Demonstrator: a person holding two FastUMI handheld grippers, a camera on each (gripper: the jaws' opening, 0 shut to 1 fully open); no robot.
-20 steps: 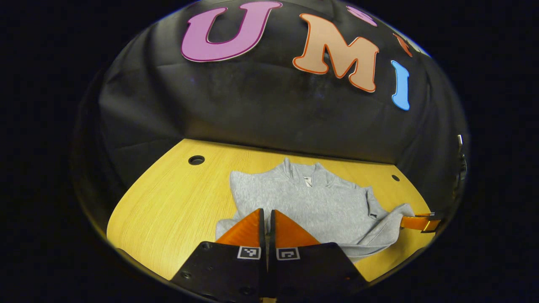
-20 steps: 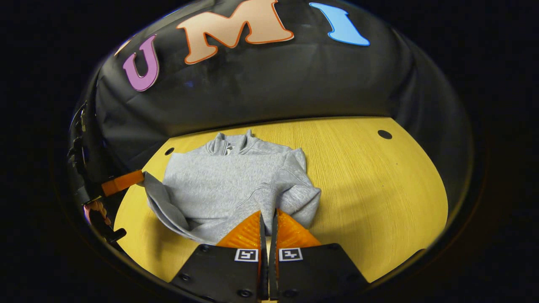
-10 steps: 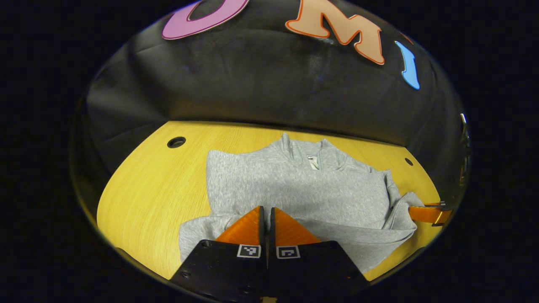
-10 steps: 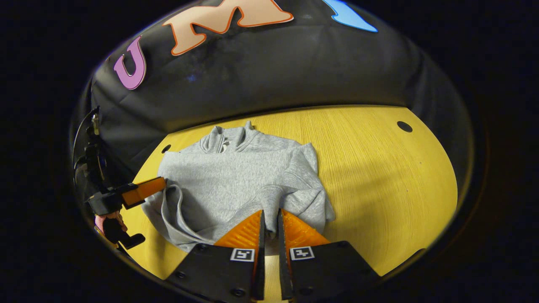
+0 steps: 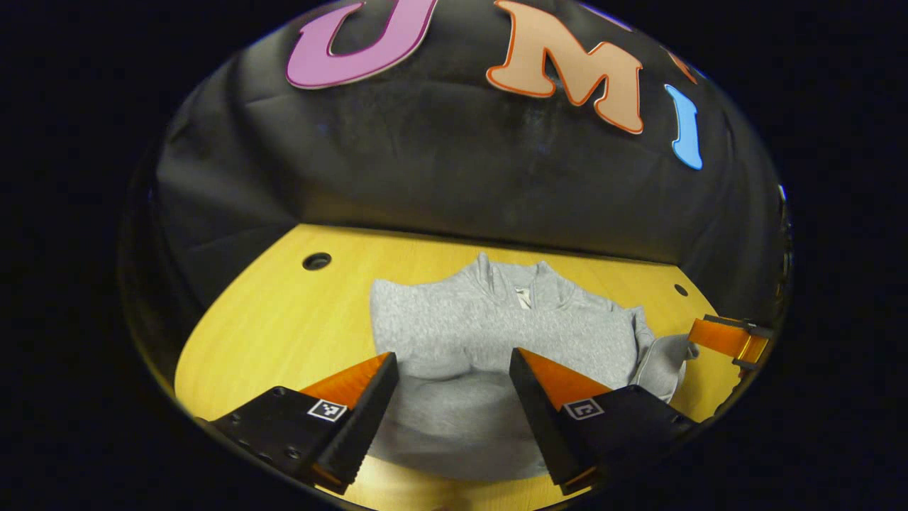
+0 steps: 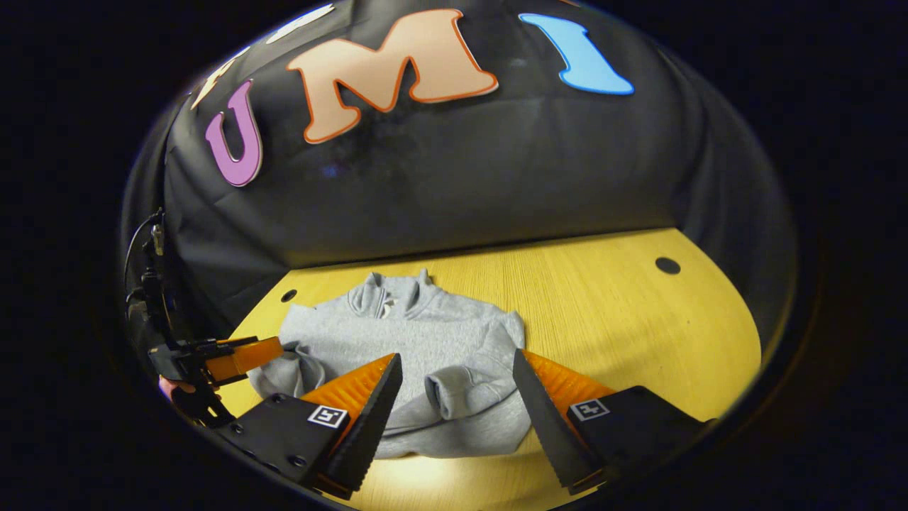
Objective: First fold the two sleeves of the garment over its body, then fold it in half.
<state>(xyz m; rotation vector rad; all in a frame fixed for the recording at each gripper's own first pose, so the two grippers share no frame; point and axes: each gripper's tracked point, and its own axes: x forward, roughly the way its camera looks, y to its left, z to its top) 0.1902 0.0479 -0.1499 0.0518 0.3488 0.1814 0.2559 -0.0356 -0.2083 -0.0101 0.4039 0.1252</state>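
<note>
Both grippers now spread wide | sweatshirt (image 5: 489, 341) released | neck tag (image 5: 521, 297) unreadable

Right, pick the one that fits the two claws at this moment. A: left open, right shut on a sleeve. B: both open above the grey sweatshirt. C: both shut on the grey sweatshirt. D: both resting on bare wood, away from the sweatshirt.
B: the left claw and right claw each show spread fingers with the grey fleece sweatshirt lying free between them on the yellow wooden table.
</note>
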